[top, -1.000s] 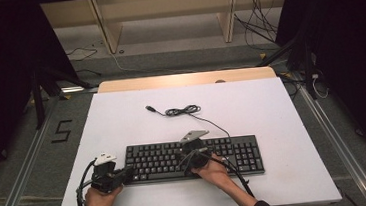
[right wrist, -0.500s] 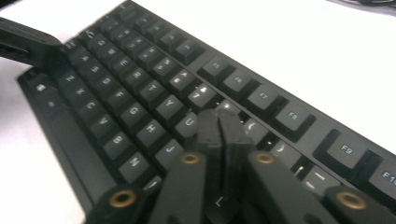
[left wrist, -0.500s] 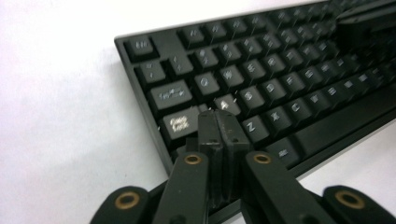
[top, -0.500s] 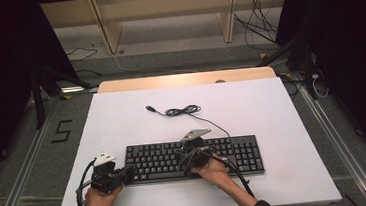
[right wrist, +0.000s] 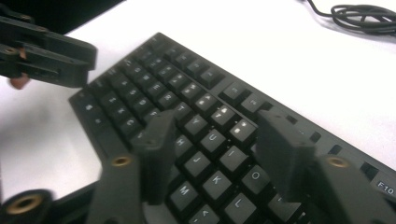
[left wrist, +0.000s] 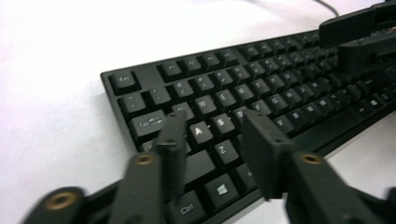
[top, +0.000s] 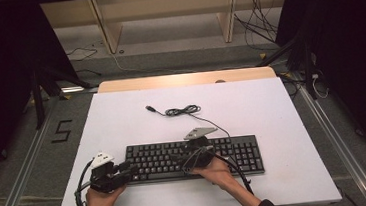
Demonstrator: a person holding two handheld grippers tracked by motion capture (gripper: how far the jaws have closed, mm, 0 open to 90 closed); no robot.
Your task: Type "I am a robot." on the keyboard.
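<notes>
A white bench (top: 272, 115) carries a black keyboard (top: 235, 151) along its near edge, its coiled cable (top: 184, 111) lying farther back at the middle. The left gripper (top: 126, 167) hovers at the keyboard's left end, the right gripper (top: 178, 158) over its middle. Both sets of fingers have just been opening and stand apart above the keys, holding nothing.

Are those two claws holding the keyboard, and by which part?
Nothing is held. Both the left gripper and right gripper have just been opening; their jaws stand apart above the keyboard keys.
</notes>
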